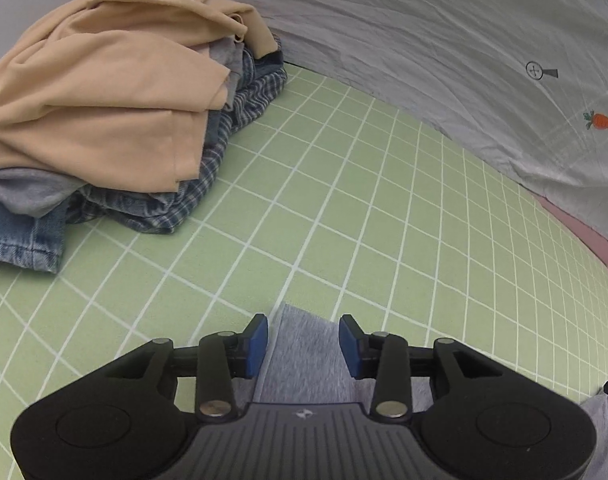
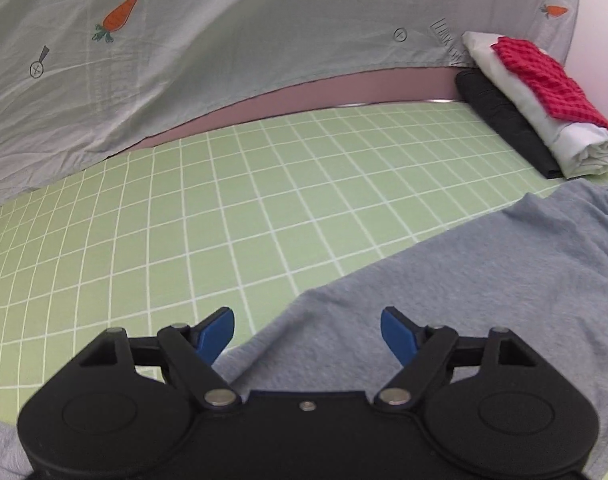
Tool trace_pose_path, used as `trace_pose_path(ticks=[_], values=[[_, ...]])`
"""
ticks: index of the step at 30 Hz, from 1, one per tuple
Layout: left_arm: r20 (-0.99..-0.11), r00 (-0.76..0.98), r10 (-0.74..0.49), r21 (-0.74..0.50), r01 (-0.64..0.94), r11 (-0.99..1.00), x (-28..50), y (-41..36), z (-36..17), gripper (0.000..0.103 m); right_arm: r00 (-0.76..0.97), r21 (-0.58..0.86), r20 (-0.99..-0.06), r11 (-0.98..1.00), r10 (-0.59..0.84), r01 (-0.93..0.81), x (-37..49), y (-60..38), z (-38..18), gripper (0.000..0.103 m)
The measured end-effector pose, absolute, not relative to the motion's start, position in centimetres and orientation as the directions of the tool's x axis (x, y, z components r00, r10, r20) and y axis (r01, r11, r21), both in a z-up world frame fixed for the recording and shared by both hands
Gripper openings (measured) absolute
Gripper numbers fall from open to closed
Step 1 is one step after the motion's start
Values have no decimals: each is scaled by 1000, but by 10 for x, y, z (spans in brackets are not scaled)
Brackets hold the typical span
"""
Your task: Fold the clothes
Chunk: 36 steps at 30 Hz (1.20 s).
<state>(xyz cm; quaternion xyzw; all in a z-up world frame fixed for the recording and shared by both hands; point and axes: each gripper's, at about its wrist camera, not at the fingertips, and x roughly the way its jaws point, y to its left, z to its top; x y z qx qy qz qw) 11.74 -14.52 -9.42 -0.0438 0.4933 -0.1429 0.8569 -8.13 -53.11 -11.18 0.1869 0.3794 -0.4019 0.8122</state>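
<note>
Two grippers, both spread wide, nothing held: our left gripper (image 1: 304,344) and right gripper (image 2: 307,334) straddle the grey garment (image 2: 463,280) lying on the green grid sheet (image 2: 224,200), probably lining up on its edge. Unfolded pile (image 1: 104,92) and folded stack (image 2: 543,100) sit well apart.

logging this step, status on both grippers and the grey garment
Left gripper open over flat grey knit garment. Right gripper open above it. Nothing in the way; green grid mat bare ahead.
</note>
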Motion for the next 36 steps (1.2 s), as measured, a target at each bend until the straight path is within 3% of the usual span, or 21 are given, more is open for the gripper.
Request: trace_pose_path(ticks=[2, 5, 6, 7, 8, 9, 11, 20, 29, 31, 33, 36], values=[[-842, 460, -282, -207, 207, 956, 121, -151, -100, 41, 371, -5, -790, 610, -488, 792, -71, -529, -119, 81], [-852, 449, -269, -192, 210, 959, 127, -159, -107, 40, 370, -1, -807, 626, -461, 780, -67, -528, -125, 68], [-847, 465, -255, -184, 193, 964, 126, -158, -108, 33, 373, -1, -810, 637, -453, 771, -67, -529, -126, 56], [-844, 478, -244, -178, 180, 967, 125, -157, -109, 16, 376, -1, -813, 647, -444, 763, -67, -529, -128, 46], [-842, 482, -243, -178, 177, 968, 125, -157, -110, 7, 380, -1, -816, 658, -436, 753, -68, -530, -129, 25], [-838, 487, -247, -183, 175, 967, 124, -156, -110, 2, 392, 2, -813, 672, -429, 740, -68, -530, -130, 14], [-815, 519, -258, -198, 169, 966, 120, -152, -104, 2, 414, 13, -810, 693, -415, 720, -71, -531, -129, 2], [-706, 647, -289, -248, 156, 956, 60, -116, -41, 2, 491, 36, -725, 685, -483, 728, -143, -516, -78, 1], [-860, 464, -210, -214, 45, 976, -3, -85, -90, 2, 335, -38, -846, 673, -415, 738, -230, -490, -119, 2], [-857, 468, -217, -233, 26, 972, -3, -79, -91, 6, 344, -34, -838, 669, -424, 742, -231, -490, -116, 9], [-840, 495, -221, -235, 34, 971, 2, -79, -85, 7, 360, -49, -809, 664, -464, 746, -228, -492, -106, 32], [-826, 525, -206, -198, 72, 978, 15, -89, -77, 14, 383, -74, -770, 668, -510, 741, -216, -496, -96, 46]])
